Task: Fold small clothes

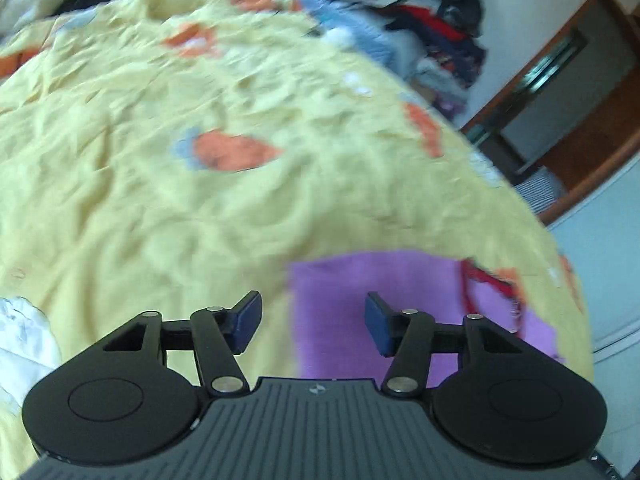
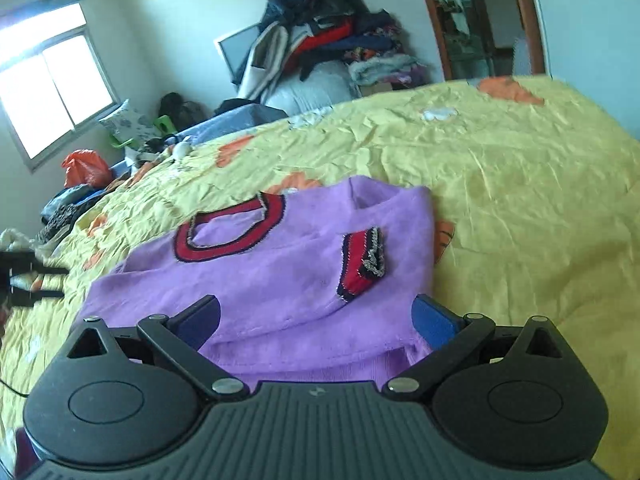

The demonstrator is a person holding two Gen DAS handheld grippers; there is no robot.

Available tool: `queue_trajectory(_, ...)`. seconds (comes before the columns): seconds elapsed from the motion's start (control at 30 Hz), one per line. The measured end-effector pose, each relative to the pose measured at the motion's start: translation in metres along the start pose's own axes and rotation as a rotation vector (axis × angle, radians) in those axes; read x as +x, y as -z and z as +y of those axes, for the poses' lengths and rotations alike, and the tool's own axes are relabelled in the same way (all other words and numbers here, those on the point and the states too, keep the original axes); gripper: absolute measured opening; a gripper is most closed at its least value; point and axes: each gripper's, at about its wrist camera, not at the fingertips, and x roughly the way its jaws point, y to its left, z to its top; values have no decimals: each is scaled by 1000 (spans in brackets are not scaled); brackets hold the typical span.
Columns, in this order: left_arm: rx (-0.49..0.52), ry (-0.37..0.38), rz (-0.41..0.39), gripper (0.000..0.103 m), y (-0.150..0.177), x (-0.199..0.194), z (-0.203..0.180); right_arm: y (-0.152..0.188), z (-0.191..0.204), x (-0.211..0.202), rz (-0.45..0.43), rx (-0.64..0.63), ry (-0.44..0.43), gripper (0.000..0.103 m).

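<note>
While lying partly folded on the yellow carrot-print bedsheet (image 2: 520,168), the fuzzy purple knit sweater with red trim (image 2: 280,272) is awaiting its next fold. Left claw (image 1: 313,322): spread, holding nothing. Right claw (image 2: 316,322): spread, straddling the hem. Advice: be pinching both hem corners evenly before lifting.

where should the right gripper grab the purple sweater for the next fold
Probably the near hem of the purple sweater, at its right corner, coming in low from the near side. That edge lies flat on the yellow bedsheet and already sits between the open fingers of the right gripper. The red cuff is folded across the front, so lifting there would undo it.
</note>
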Motion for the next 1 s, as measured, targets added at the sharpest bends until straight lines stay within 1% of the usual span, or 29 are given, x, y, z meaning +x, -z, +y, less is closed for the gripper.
queue_trajectory(0.07, -24, 12, 42, 54, -5, 14, 13, 2, -1, 2, 5, 10, 12, 103)
queue_trajectory(0.1, -28, 31, 69, 54, -4, 20, 14, 4, 1, 3, 13, -2, 18, 103)
queue_trajectory(0.13, -20, 54, 85, 54, -1, 27, 11, 7, 4, 2, 19, -15, 22, 103)
queue_trajectory(0.17, 1, 51, 86, 52, 3, 31, 8, 10, 6, 1, 22, -26, 28, 103)
queue_trajectory(0.2, 30, 45, 86, 43, 4, 36, 0, 12, 7, 2, 26, -32, 30, 103)
queue_trajectory(0.23, 53, 54, 91, 38, 4, 40, -6, 14, 9, 2, 29, -35, 31, 103)
queue_trajectory(0.27, 64, 62, 99, 22, 4, 44, -11, 16, 11, 1, 31, -35, 32, 103)
queue_trajectory(0.3, 74, 47, 104, 5, 5, 47, -14, 17, 12, 1, 33, -37, 31, 103)
queue_trajectory(0.37, 125, 29, 87, 5, 6, 47, -20, 20, 17, 0, 34, -50, 25, 103)
queue_trajectory(0.43, 206, 14, 23, 5, 8, 35, -31, 23, 22, -2, 32, -72, 20, 103)
queue_trajectory(0.5, 296, -19, -46, 6, 6, 23, -47, 24, 30, -4, 30, -95, 13, 103)
queue_trajectory(0.53, 327, -43, -62, 6, 4, 22, -53, 24, 34, -5, 25, -102, 8, 103)
queue_trajectory(0.57, 356, -68, -52, 7, 2, 27, -55, 24, 38, -5, 25, -109, 0, 103)
queue_trajectory(0.6, 364, -97, -33, 8, 2, 36, -55, 24, 42, -3, 29, -117, -9, 103)
queue_trajectory(0.63, 356, -140, -17, 7, 2, 45, -52, 25, 47, -1, 33, -129, -13, 103)
queue_trajectory(0.67, 373, -192, -6, 7, 5, 51, -50, 26, 51, 2, 39, -141, -5, 103)
queue_trajectory(0.7, 380, -233, -17, 19, 7, 50, -46, 27, 55, 4, 41, -155, 5, 103)
queue_trajectory(0.77, 332, -248, -44, 21, 11, 32, -38, 29, 58, 4, 35, -181, 11, 103)
queue_trajectory(0.8, 335, -257, -76, 18, 15, 18, -39, 28, 57, 4, 31, -186, 13, 103)
queue_trajectory(0.83, 342, -240, -115, 19, 21, 3, -41, 27, 54, 4, 27, -188, 20, 103)
queue_trajectory(0.87, 335, -185, -130, 19, 26, -9, -43, 24, 51, 6, 20, -191, 29, 103)
queue_trajectory(0.9, 319, -107, -123, 20, 33, -18, -46, 20, 48, 9, 7, -194, 35, 103)
queue_trajectory(0.93, 310, -45, -106, 22, 40, -21, -50, 14, 46, 13, -11, -203, 37, 103)
queue_trajectory(0.97, 323, -18, -88, 24, 49, -21, -56, 9, 45, 19, -21, -213, 41, 103)
queue_trajectory(1.0, 352, -19, -69, 24, 57, -16, -63, 3, 45, 26, -24, -215, 38, 103)
